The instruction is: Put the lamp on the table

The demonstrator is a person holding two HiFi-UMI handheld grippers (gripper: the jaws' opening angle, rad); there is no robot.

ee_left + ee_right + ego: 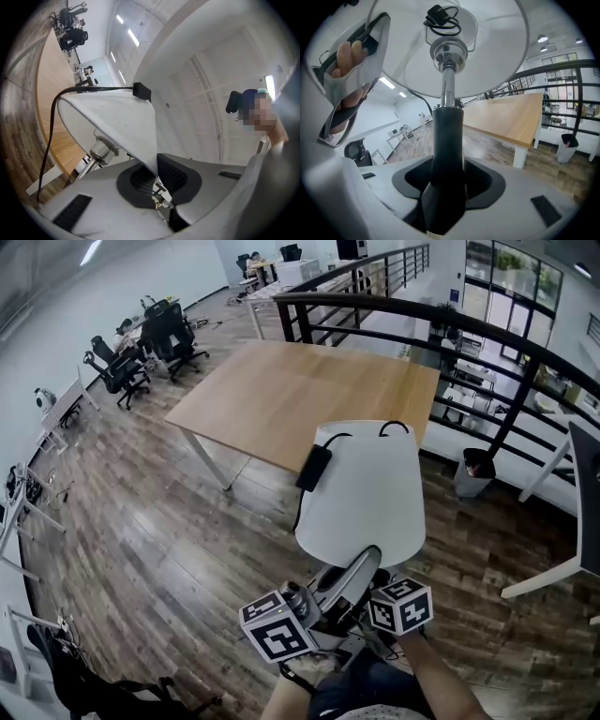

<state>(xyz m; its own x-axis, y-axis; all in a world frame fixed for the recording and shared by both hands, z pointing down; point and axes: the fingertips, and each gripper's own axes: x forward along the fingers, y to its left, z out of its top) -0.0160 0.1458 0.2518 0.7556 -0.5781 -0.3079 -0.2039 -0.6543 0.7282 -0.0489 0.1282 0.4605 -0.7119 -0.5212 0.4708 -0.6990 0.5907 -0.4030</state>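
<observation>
item: lamp (361, 493). status: carried, not yet set down. it is held in the air by the two grippers, over the floor (169, 549). the table (309, 395) lies ahead of both and well apart from them.

right gripper (447, 180): clenched on the stem (448, 140), at its dark lower sleeve. the chrome tube and the shade rise past the jaws. judgement: this grip takes the weight, since the stem is the one rigid part fit for a firm hold.

left gripper (157, 176): jaws closed tight on the lower rim of the shade (117, 122), the thin wall pinched between the pads. judgement: this hold steadies the top-heavy shade and stops the lamp turning about the stem. it should bear little load, as the wall looks thin and may crease.

cord (49, 126): loops over the shade's far rim, beyond the left gripper. it carries a black block (141, 91) that lies against the shade's outside. judgement: it is gathered up there to keep clear of feet and table legs, and it may slip loose at set-down.

containers: one bin (476, 472), ahead and to the right of the right gripper, beside the railing (525, 381), past the table's right end. a dark liner shows; the contents cannot be told. the table top ahead shows bare wood.
</observation>
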